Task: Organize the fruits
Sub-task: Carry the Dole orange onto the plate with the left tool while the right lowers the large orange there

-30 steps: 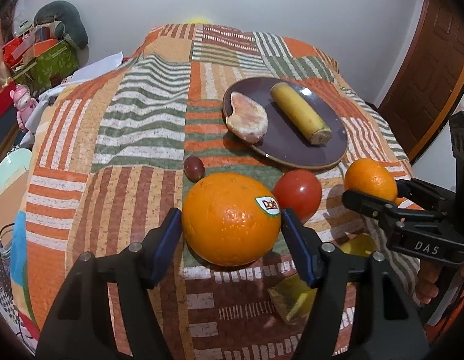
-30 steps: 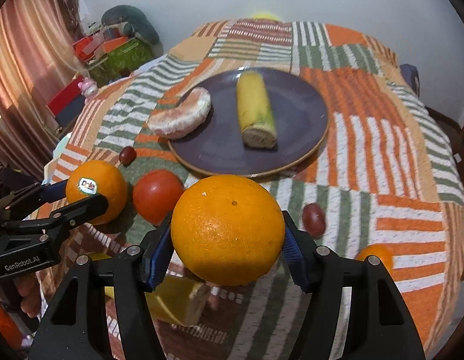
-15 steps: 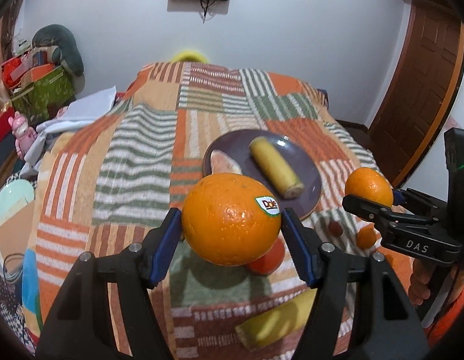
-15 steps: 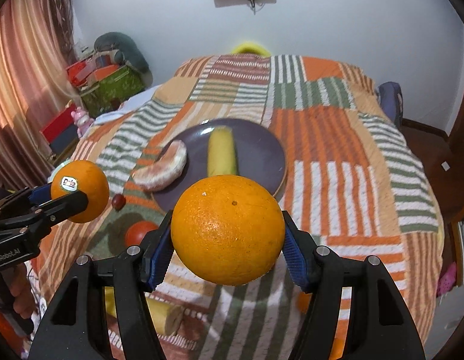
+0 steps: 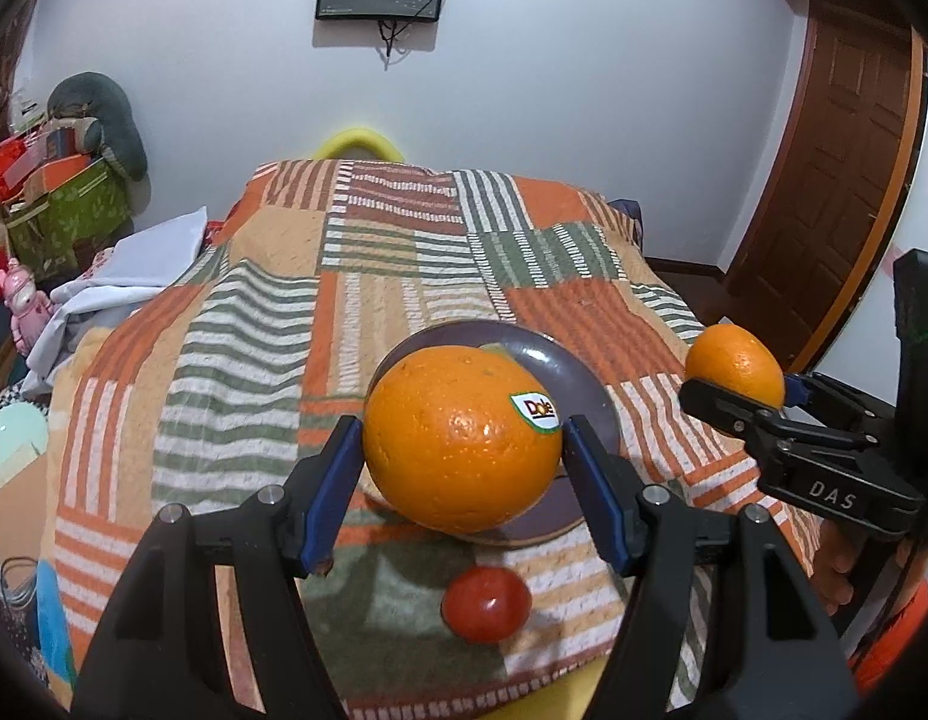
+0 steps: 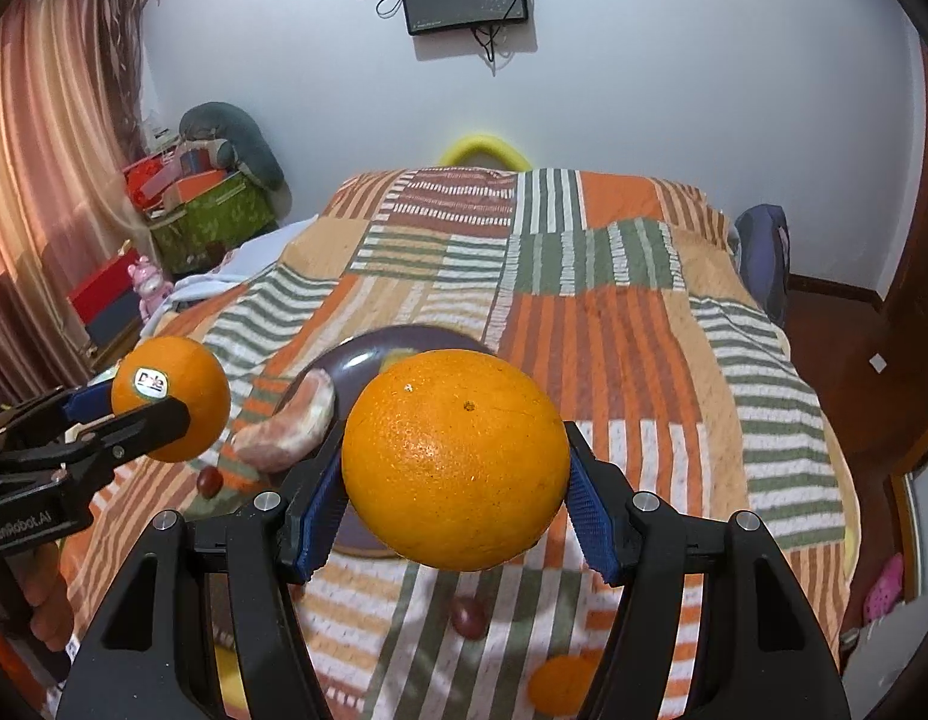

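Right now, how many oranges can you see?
3. The stickered orange sits in the left gripper, a plain orange in the right gripper, and a small orange lies on the bedspread. Others may be hidden.

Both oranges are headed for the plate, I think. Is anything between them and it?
No obstacle shows. The left gripper holds the stickered orange and the right gripper the plain orange above the purple plate, which already holds a peeled segment.

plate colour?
Dark purple plate, seen best in the right wrist view.
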`<state>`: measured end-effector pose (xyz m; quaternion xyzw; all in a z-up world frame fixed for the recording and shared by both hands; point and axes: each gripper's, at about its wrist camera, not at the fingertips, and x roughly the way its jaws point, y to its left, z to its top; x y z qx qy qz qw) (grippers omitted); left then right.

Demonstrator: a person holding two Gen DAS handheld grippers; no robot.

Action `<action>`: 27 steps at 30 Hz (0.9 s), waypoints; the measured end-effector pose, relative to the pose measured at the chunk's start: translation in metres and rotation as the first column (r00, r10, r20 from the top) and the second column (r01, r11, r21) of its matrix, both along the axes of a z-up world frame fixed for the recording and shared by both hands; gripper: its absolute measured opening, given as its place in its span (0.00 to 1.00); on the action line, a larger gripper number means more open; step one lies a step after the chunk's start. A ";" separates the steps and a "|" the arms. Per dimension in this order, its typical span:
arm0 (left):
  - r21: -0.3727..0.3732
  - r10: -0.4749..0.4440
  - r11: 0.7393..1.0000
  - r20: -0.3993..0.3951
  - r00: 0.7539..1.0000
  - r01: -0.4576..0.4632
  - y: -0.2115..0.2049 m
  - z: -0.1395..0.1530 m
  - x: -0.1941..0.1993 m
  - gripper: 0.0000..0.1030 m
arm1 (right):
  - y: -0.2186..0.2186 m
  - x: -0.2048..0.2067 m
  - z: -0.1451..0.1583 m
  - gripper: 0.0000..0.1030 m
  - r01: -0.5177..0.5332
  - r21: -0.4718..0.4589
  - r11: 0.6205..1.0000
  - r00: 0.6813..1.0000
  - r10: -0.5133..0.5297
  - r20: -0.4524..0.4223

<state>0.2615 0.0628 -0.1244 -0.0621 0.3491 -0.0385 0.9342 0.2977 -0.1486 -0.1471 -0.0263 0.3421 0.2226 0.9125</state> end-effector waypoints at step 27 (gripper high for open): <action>-0.003 -0.013 1.000 -0.038 0.999 0.013 -0.002 -0.023 0.098 0.65 | 0.036 0.078 -0.018 0.60 -0.031 -0.056 0.998 0.999 0.030 -0.013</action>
